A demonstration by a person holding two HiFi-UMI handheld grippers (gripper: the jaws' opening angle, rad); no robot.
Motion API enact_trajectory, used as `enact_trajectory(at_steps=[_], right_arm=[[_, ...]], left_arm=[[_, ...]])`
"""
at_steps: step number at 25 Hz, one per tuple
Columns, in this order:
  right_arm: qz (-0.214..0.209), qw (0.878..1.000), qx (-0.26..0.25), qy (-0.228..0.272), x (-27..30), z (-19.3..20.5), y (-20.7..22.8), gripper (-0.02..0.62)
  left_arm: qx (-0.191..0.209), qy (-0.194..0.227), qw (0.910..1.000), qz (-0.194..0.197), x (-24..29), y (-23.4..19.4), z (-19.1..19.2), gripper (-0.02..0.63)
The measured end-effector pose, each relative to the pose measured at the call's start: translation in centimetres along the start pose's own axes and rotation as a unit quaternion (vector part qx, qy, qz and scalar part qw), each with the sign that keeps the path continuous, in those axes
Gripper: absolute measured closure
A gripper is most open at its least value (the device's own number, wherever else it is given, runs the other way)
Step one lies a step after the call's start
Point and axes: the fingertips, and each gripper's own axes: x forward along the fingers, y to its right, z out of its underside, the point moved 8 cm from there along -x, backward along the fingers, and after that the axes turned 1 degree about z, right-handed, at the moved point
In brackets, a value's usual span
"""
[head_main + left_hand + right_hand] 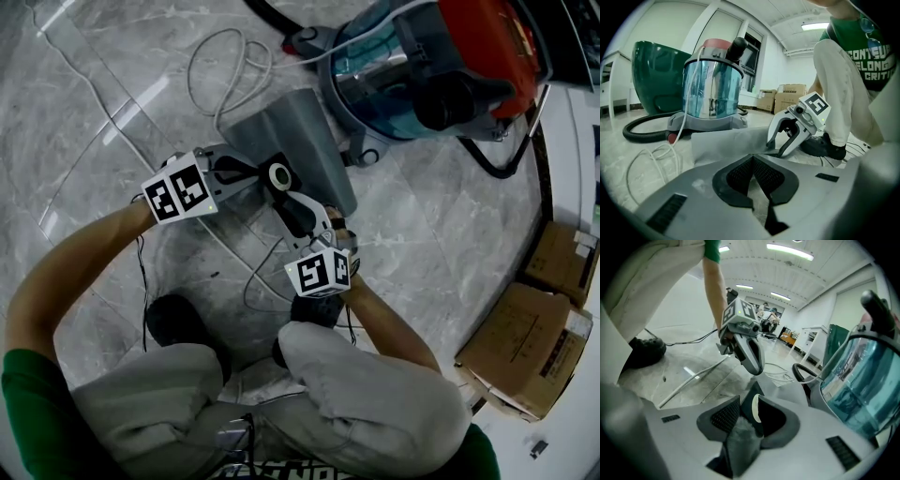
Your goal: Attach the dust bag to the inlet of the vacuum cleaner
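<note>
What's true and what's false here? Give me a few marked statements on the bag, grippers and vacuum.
1. The dust bag is already on the inlet of the vacuum cleaner. False: it lies on the floor in front of the vacuum.
2. The fingers of the right gripper are closed on the bag's collar. True.
3. The cardboard boxes sit on the person's left. False: they are on the right.
4. The vacuum cleaner stands upright. True.
5. A black hose lies on the floor by the vacuum. True.
</note>
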Motion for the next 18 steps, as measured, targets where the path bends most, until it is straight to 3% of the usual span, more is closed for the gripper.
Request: enact_trajectory(at_steps=[5, 12, 18], right_arm=[[0.029, 0.996, 0.086, 0.004, -0.7, 0.4, 1.9, 0.471], [0.041, 0.995, 0.089, -0.005, -0.6, 0.8, 2.8, 0.499], [0.054, 0.993, 0.103, -0.006, -0.7, 1.4, 3.4, 0.546]], left_arm=[[0.022, -0.003, 0.9996, -0.014, 0.7, -1.3, -1.5, 0.603], [0.071, -0.005, 0.9966, -0.041, 1.1, -3.7, -4.3, 0.603], [0.077, -0.048, 0.9958, -0.008, 2.6, -4.3, -3.7, 0.603]])
